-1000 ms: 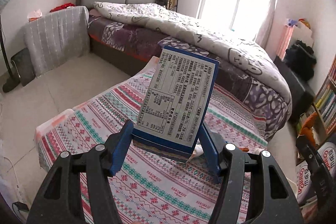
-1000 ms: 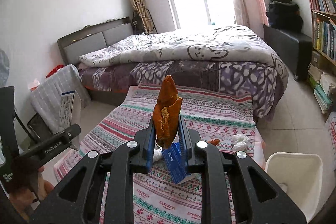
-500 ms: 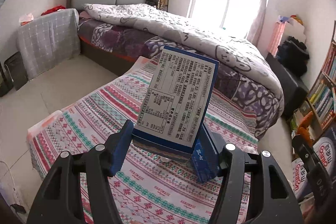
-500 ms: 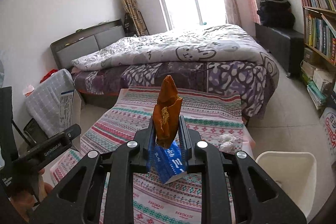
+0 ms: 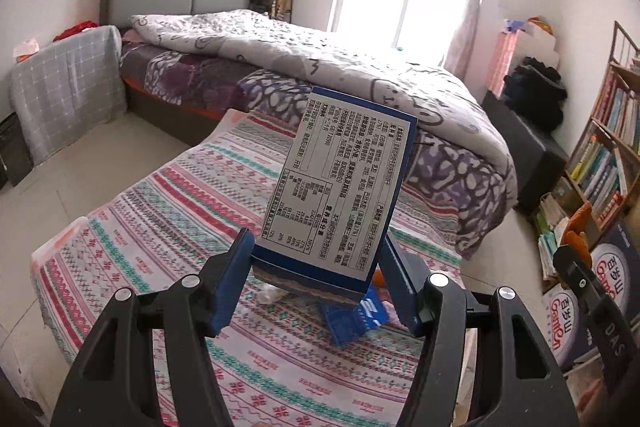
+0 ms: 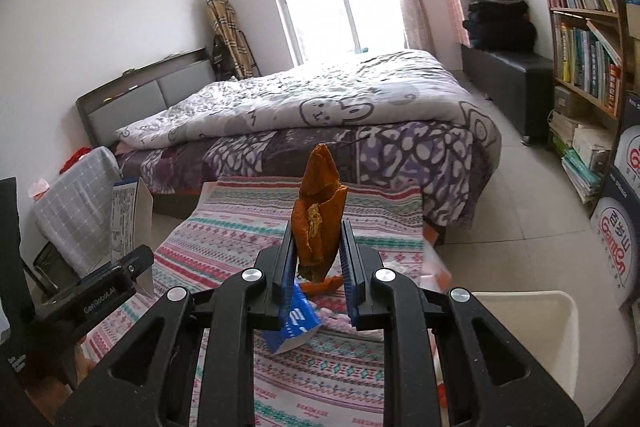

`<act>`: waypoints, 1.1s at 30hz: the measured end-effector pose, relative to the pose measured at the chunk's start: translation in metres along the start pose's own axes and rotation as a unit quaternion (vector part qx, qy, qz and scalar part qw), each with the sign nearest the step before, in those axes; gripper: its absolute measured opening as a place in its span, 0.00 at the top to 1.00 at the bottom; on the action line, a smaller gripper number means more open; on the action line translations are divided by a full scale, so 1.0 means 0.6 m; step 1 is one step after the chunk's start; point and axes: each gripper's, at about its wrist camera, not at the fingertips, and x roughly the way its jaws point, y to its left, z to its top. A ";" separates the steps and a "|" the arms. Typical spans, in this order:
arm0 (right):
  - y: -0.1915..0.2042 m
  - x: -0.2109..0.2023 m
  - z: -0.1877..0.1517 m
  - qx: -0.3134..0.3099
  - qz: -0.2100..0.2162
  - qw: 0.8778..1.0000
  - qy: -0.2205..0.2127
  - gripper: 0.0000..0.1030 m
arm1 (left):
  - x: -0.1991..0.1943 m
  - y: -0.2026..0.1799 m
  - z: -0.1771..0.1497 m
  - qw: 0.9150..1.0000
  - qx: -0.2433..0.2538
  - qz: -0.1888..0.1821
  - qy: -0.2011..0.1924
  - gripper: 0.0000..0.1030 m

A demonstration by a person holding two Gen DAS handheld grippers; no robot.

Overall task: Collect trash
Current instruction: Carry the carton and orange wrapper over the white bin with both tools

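Presumably both loads lifted for dumping: left gripper (image 5: 316,267) clamped on blue carton (image 5: 340,187), right gripper (image 6: 318,259) clenched on orange peel (image 6: 318,215), above striped table (image 6: 248,227), left of white bin (image 6: 560,339).

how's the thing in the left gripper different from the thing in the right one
The left gripper holds a flat blue box with printed white label text; the right gripper holds an orange peel, curled and ragged. The box spreads its fingers wide; the peel sits in a narrow gap. The box has straight edges, the peel tapers to a point. Both stand upright above the patterned tablecloth.
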 end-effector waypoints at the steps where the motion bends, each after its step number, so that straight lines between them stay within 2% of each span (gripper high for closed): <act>1: -0.006 -0.002 0.001 0.001 -0.003 1.000 -0.001 0.81 | 0.000 -0.005 -0.001 1.000 0.002 -0.002 0.000 0.40; 19: -0.104 -0.028 0.014 0.028 -0.053 0.998 -0.015 0.81 | 0.005 -0.121 -0.033 0.997 0.057 -0.053 0.005 0.40; 33: -0.173 -0.041 0.005 0.046 -0.095 0.994 -0.006 0.81 | 0.008 -0.190 -0.060 0.992 0.093 -0.083 0.014 0.40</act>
